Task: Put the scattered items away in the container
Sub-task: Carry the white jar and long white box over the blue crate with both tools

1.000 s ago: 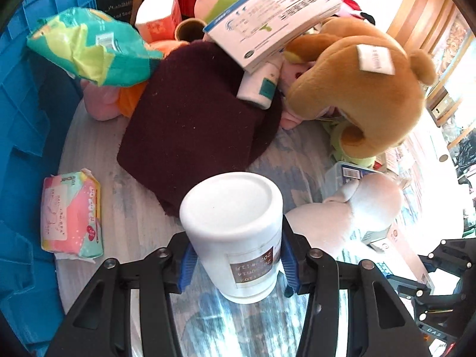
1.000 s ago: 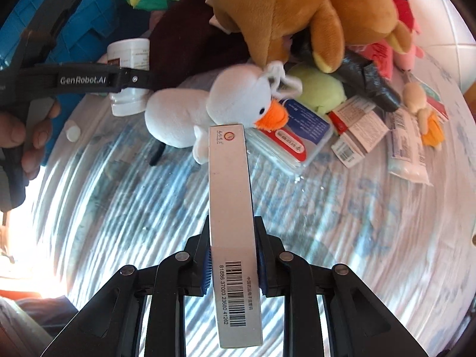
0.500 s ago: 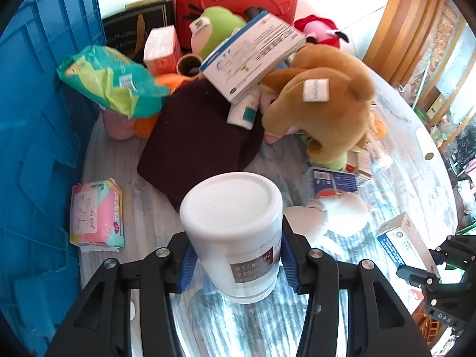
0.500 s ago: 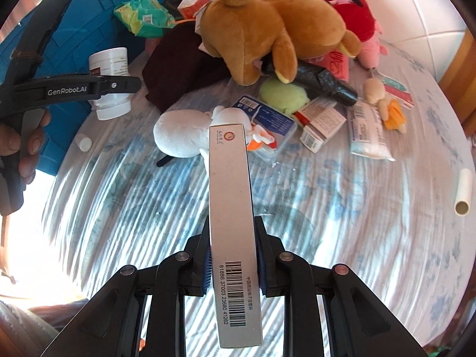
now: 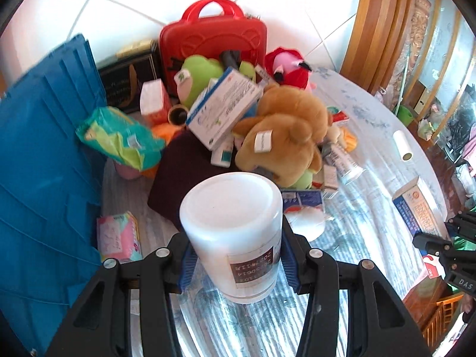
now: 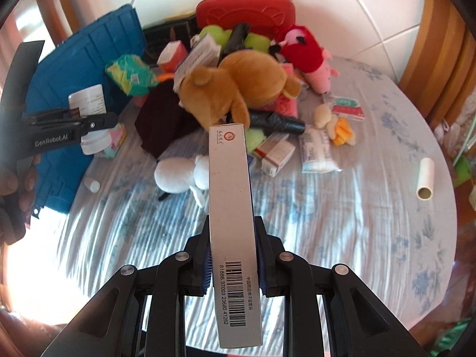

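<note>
While most of the clutter is left on the table, two items are already gripped: a white plastic jar is clamped between the pads of the left claw, and a long grey carton with a barcode is pinched edgewise in the right claw. Both are held clear above the tablecloth. The blue crate, judged to be the container, stands at the left edge, its inside unseen. A brown plush bear, a white plush duck, a red case, tissue packs and medicine boxes are yet to be cleared, so the task is judged barely begun.
</note>
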Motion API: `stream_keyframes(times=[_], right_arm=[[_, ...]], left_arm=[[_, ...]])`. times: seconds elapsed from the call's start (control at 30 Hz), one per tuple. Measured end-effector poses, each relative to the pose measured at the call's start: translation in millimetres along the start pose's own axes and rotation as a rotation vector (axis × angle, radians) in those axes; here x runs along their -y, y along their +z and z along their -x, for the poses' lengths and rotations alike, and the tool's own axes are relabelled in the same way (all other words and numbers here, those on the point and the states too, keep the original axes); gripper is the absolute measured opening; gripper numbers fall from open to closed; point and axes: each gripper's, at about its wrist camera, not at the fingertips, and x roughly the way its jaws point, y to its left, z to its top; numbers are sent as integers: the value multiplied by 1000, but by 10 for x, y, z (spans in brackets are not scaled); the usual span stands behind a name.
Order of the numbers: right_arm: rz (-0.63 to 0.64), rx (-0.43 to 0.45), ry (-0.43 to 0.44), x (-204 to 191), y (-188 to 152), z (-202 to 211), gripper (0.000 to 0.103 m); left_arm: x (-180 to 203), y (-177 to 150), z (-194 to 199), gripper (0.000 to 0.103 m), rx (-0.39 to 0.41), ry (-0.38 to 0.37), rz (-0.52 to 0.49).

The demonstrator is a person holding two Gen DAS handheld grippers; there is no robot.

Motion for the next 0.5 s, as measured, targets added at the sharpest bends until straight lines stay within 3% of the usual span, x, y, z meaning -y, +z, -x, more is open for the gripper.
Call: stream_keyframes(times=[0.5], right_arm=[[-85, 161, -48, -39, 309, 960, 23]], left_arm=[[193, 381, 1043, 47, 169, -9, -31]])
